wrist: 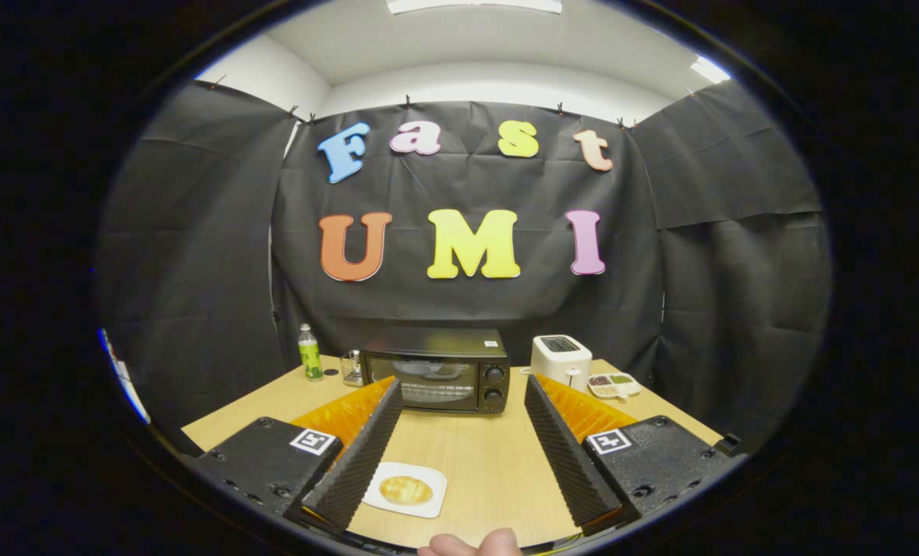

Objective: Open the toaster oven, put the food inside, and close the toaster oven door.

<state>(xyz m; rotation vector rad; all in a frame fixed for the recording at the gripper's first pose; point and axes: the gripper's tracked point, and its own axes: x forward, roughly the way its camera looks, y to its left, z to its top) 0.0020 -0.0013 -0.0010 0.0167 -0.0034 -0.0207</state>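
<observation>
I have the gripper held above the near part of the wooden table, and its two fingers stand wide apart with nothing between them but bare tabletop, so the tongs are open and hold nothing.

I take the toaster oven as my landmark. It sits at the far end of the table, close to the black cloth wall, straight ahead of the fingers and well beyond their tips. Its glass door is shut, and I can see a rack faintly through it. Two round knobs sit one above the other on the oven's right side.

The food, a round golden pancake-like piece, lies on a white square plate. The plate rests on the table well in front of the oven, on my near side, just beside the inner face of the left finger and partly hidden by it. I cannot tell whether the finger touches the plate.

Left of the oven stands a small metal container, and further left a bottle with a green label. Right of the oven is a white pop-up toaster, and right of that a small divided dish holding grains or beans.

Nearer to me than the plate, a fingertip of my hand shows at the table's near edge.
</observation>
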